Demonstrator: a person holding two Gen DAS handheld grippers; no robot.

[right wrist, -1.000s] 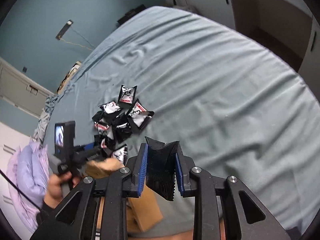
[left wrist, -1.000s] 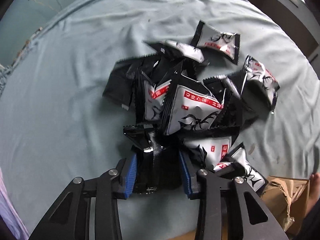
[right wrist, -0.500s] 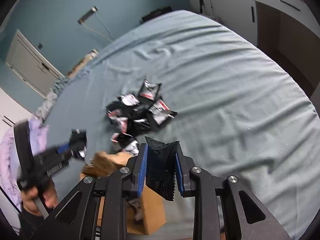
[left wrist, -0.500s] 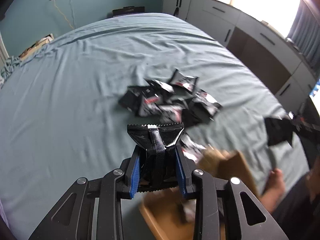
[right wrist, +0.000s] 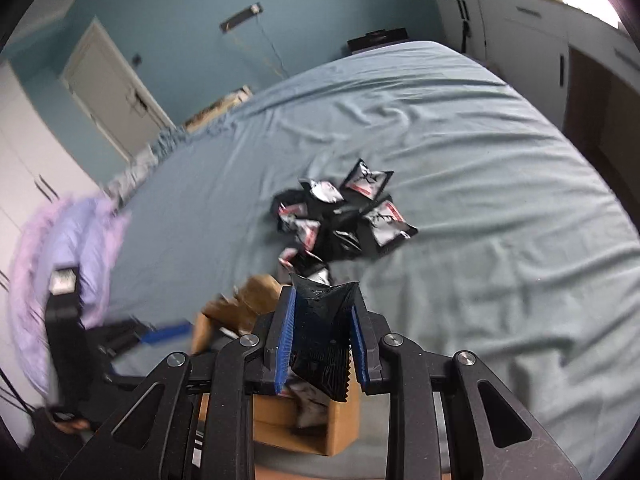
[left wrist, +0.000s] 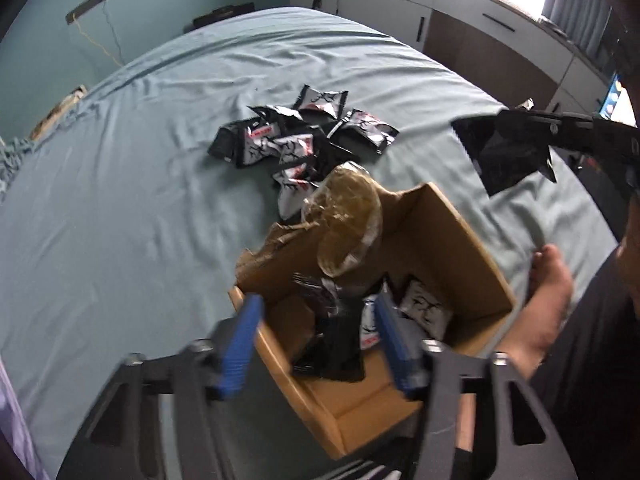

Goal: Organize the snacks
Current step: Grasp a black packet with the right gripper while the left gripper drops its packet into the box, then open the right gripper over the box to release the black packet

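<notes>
Left wrist: 1 box (left wrist: pixel 472 240), ~3 pkts (left wrist: pixel 424 312) inside

A wide bed (left wrist: pixel 132 184) covered with a wrinkled grey-blue sheet (right wrist: pixel 472 168) carries everything. Near its middle lies a loose pile of black-and-white snack packets (left wrist: pixel 304 140) with red labels, overlapping one another. At the near edge stands an open cardboard box (left wrist: pixel 476 256), its crumpled flap (left wrist: pixel 288 248) touching the nearest packets.

Cardboard box (left wrist: pixel 472 240) on bed (left wrist: pixel 120 200); snack packet pile (left wrist: pixel 304 140) just behind; several packets (left wrist: pixel 424 308) apparently inside box.
</notes>
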